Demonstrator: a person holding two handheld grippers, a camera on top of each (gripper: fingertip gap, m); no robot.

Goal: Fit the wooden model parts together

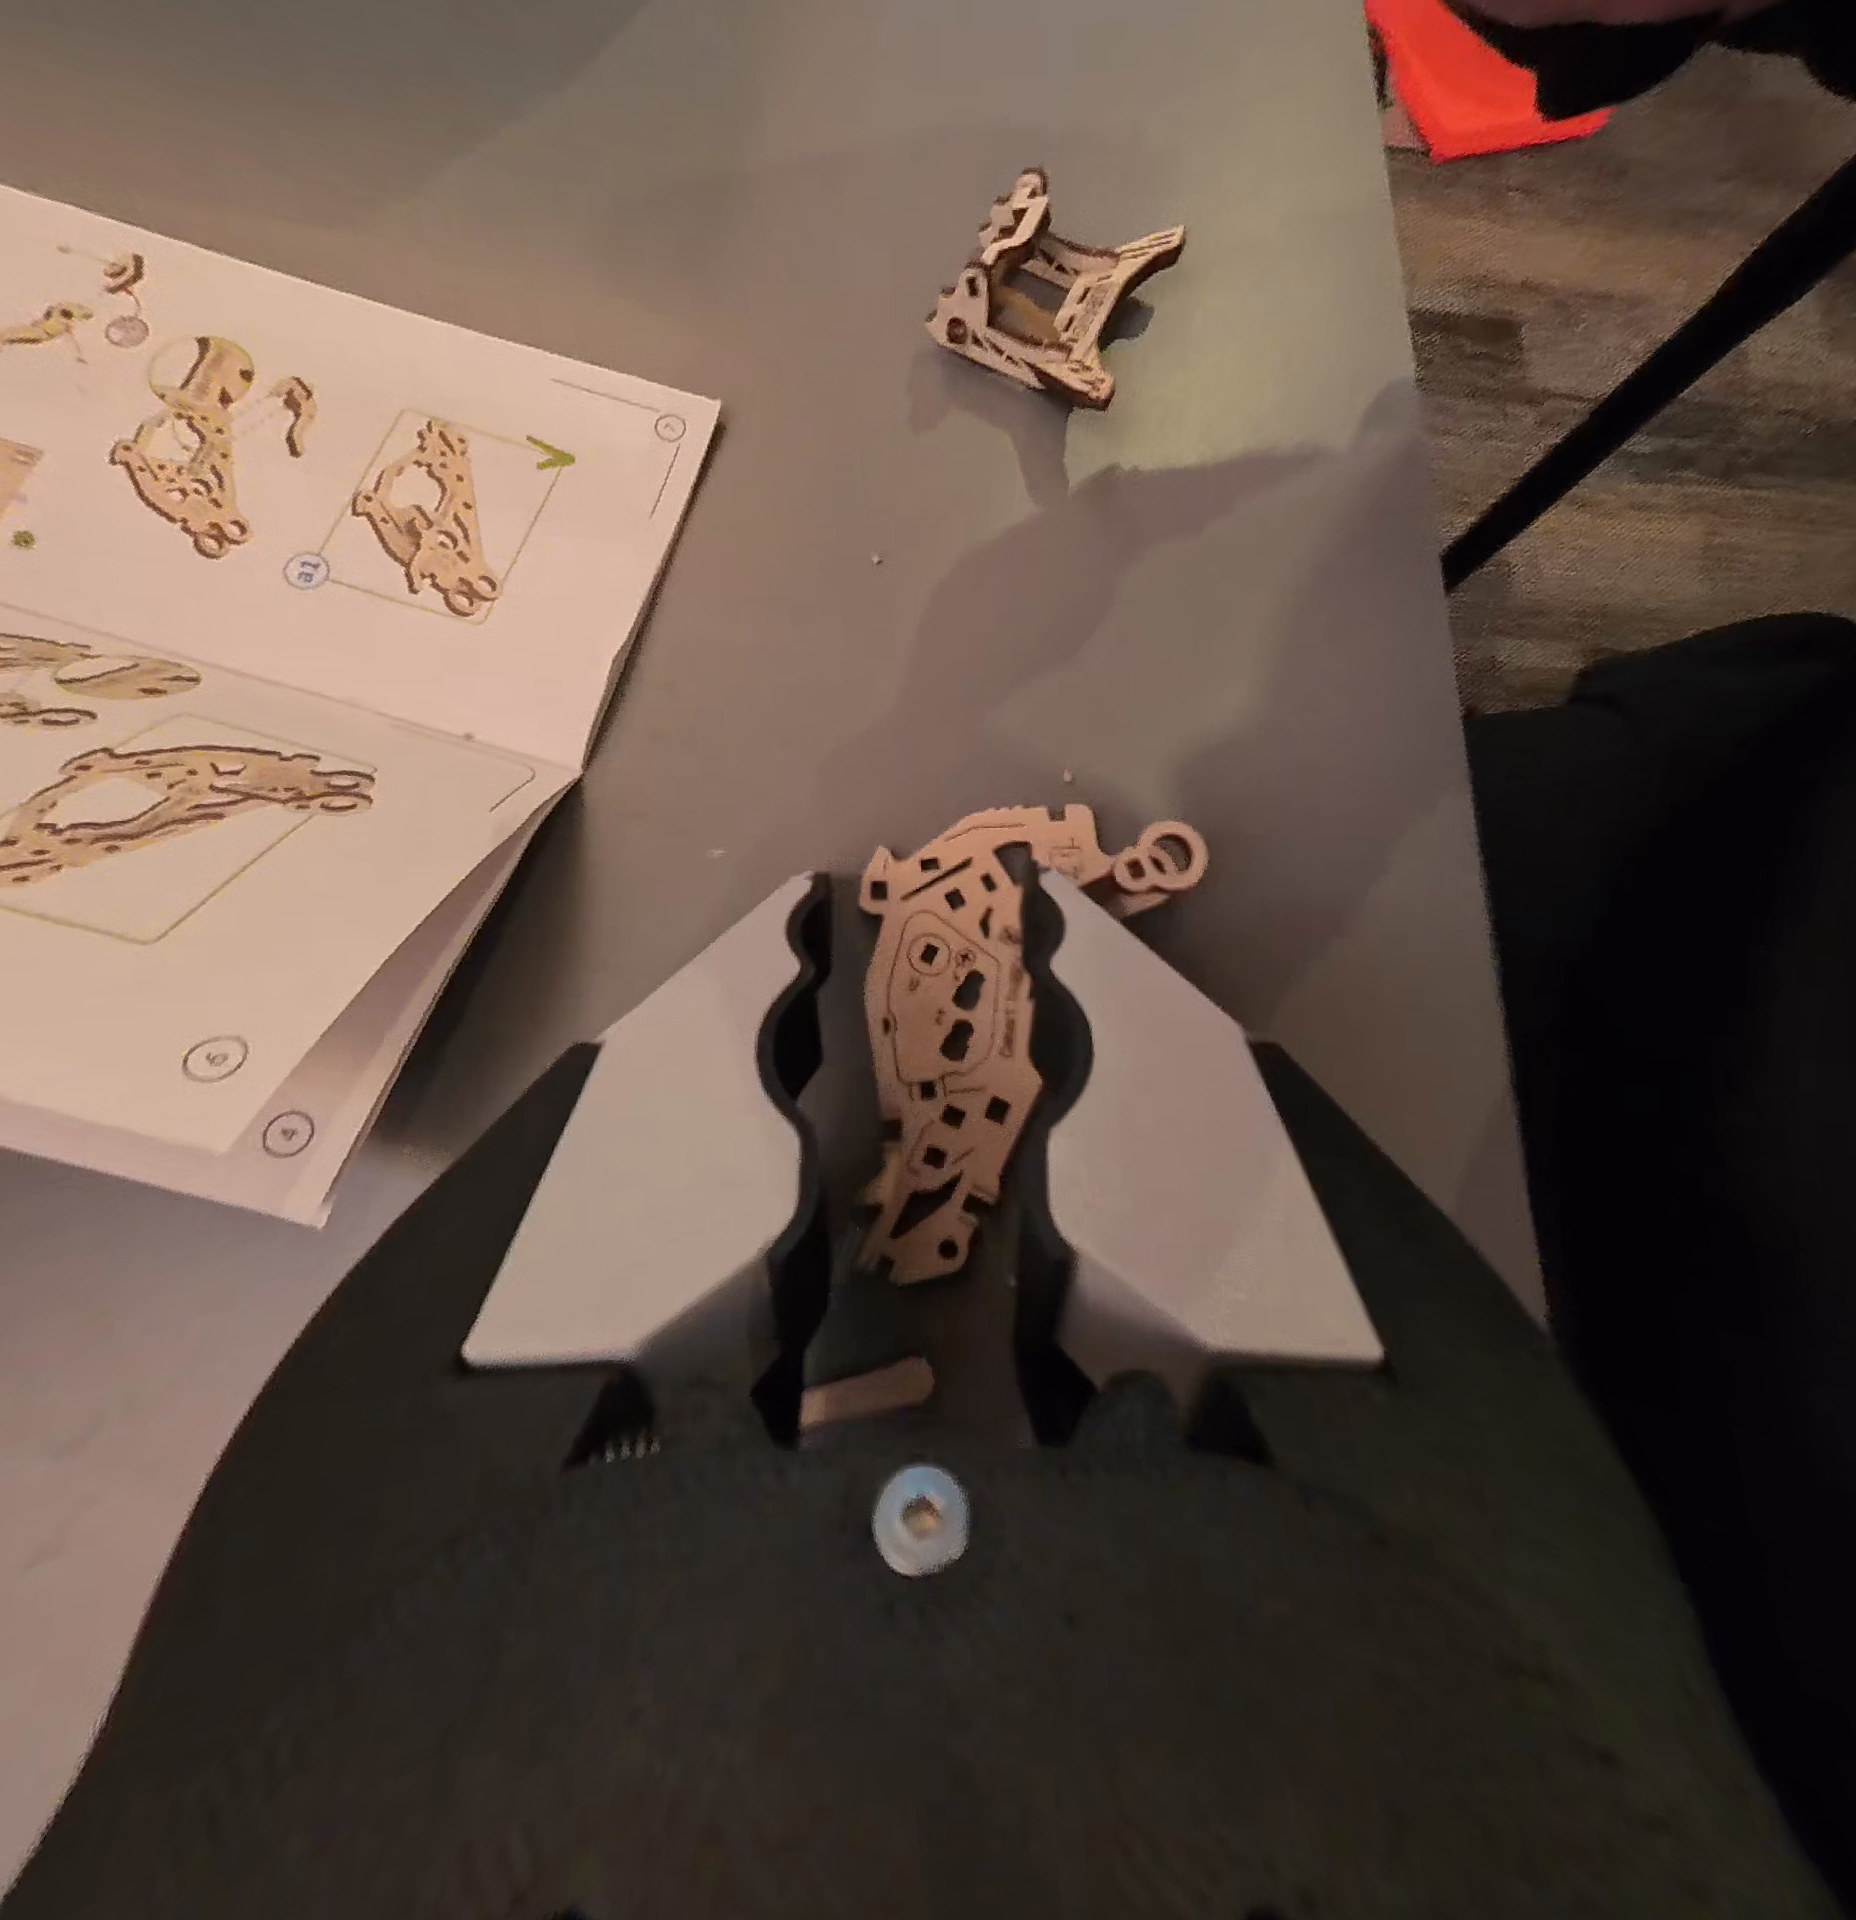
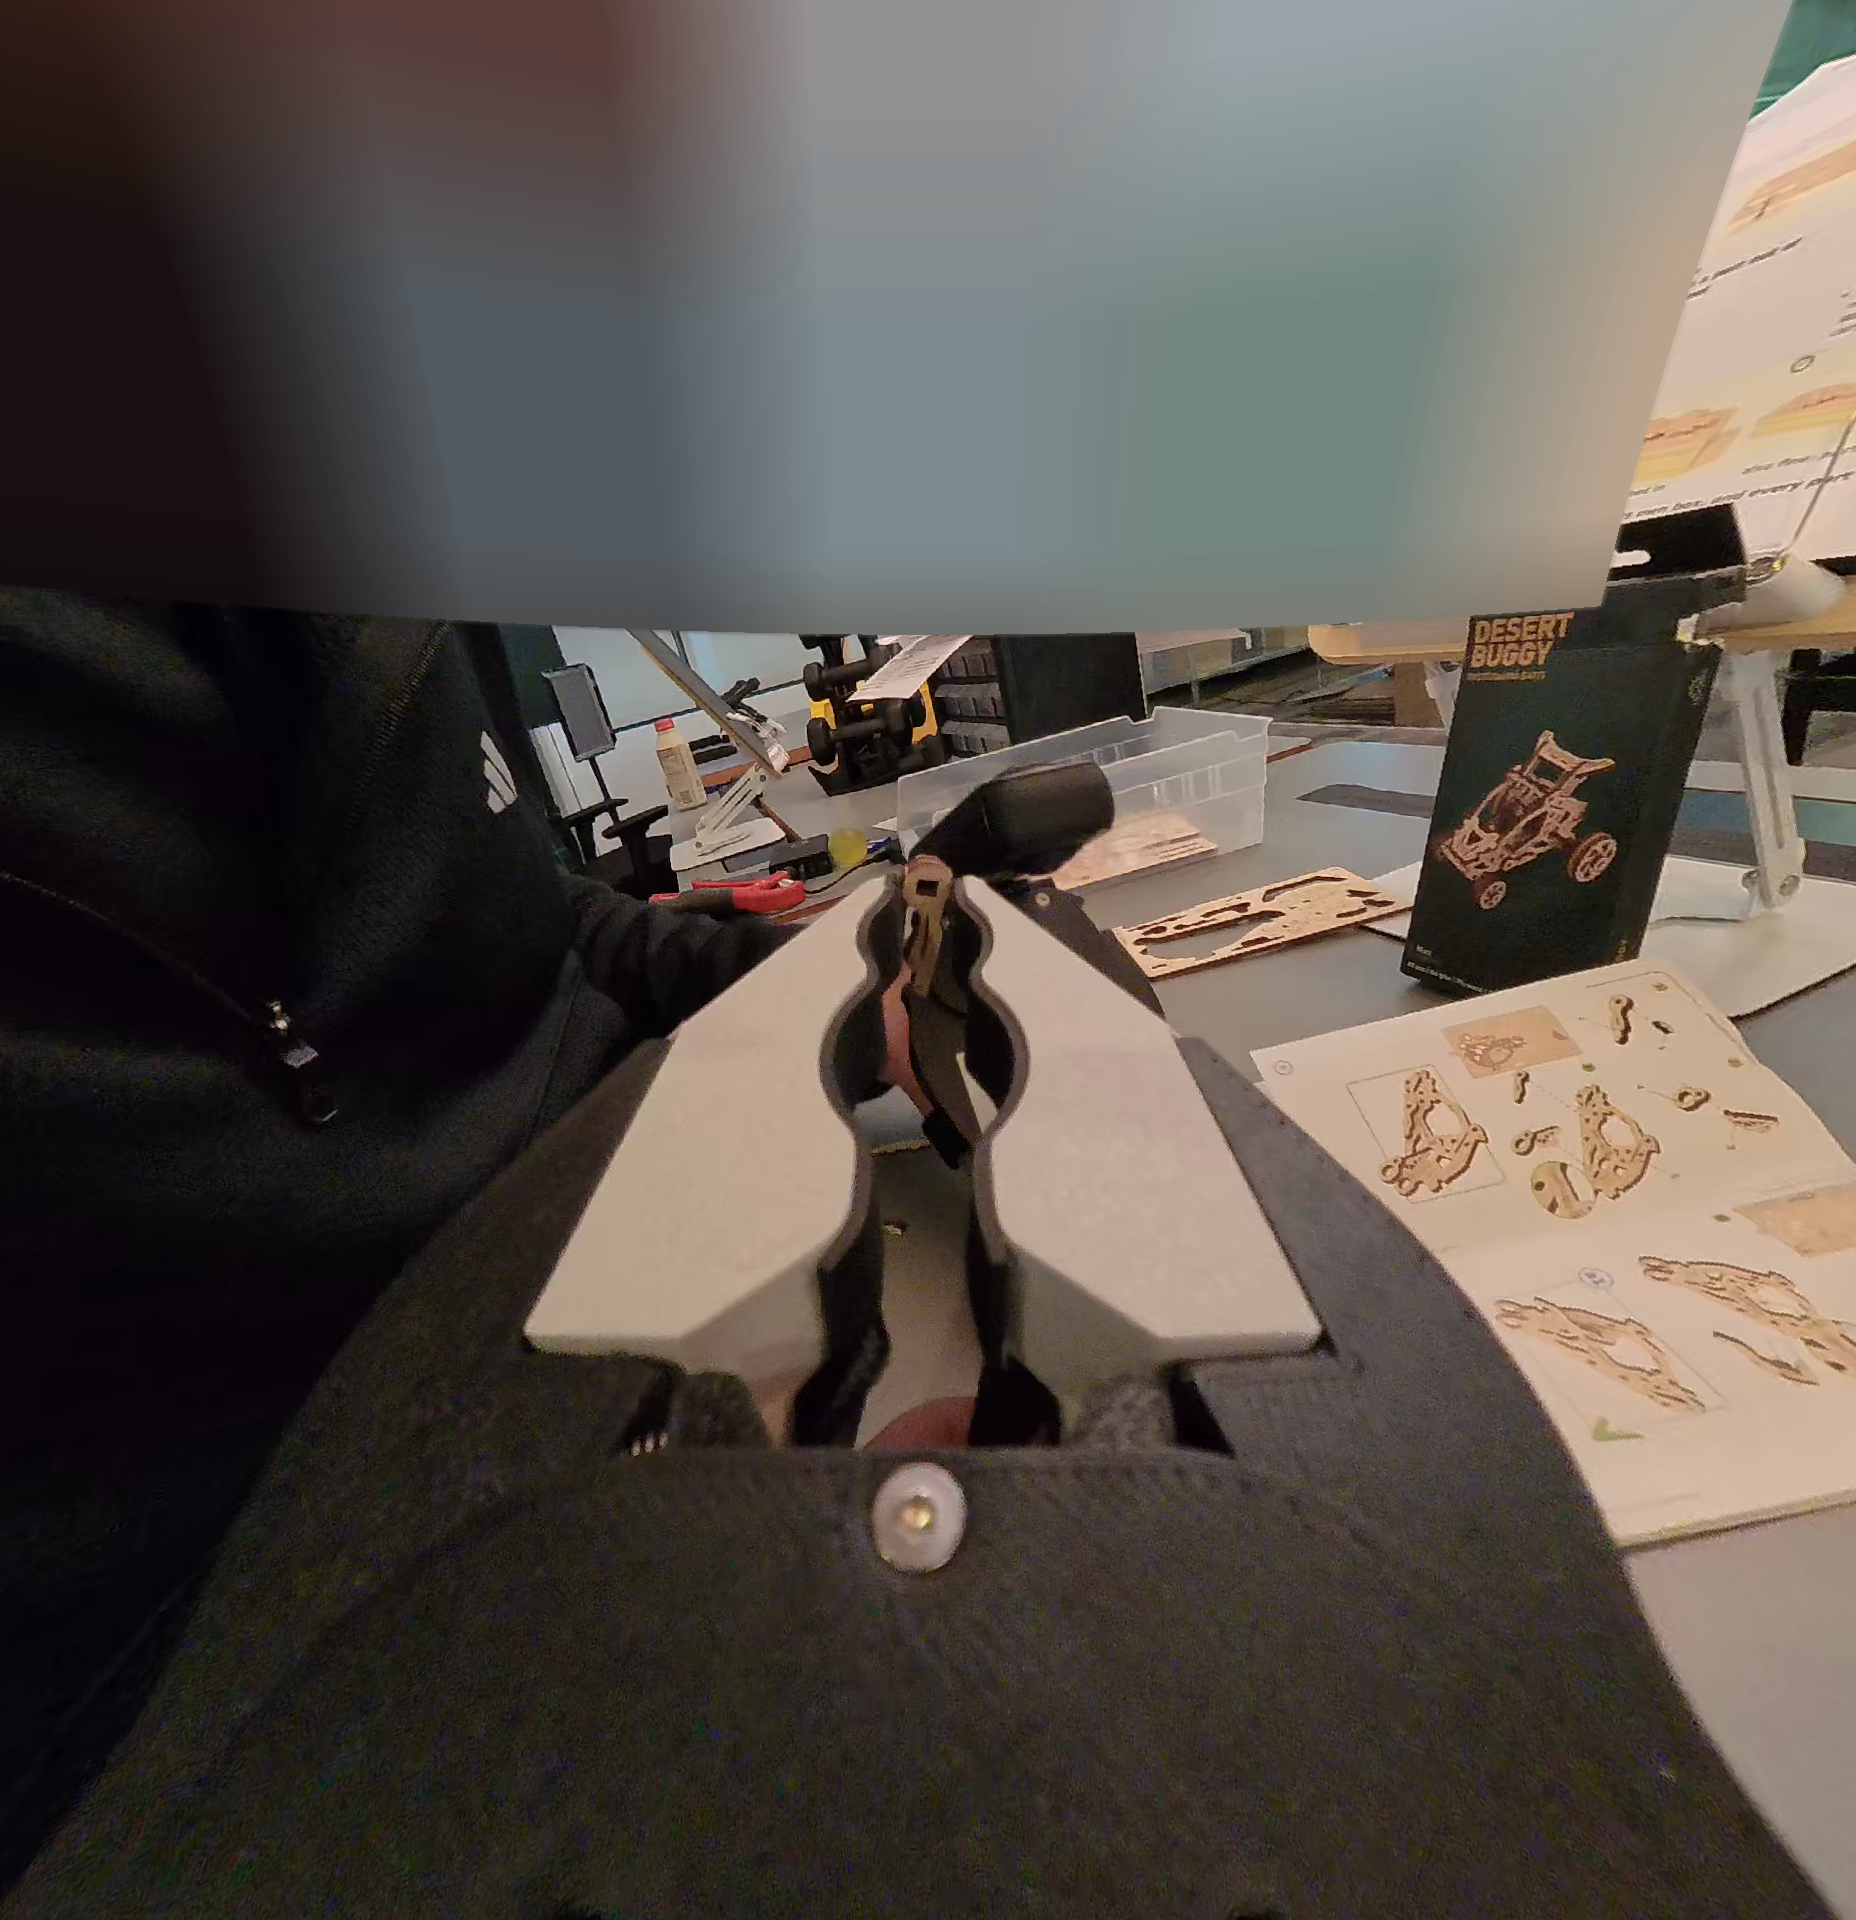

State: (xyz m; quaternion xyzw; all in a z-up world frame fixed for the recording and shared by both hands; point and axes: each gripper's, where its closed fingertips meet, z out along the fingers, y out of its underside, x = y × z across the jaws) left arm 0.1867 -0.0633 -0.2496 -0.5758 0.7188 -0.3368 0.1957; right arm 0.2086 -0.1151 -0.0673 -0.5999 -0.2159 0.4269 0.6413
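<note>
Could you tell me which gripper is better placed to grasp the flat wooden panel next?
Left gripper: the panel sits between its open jaws, whereas the right gripper pinches a small wooden part.

We saw a grey table [image 1: 799, 156] w/ an open instruction booklet [image 1: 280, 727] lying flat on it. A small part-built wooden assembly [image 1: 1054, 296] sat nr the far edge. In the right wrist view a punched-out wooden sheet [image 2: 1256, 920], a dark box [image 2: 1558, 800] & a clear plastic bin [image 2: 1100, 784] stood on it too.
</note>
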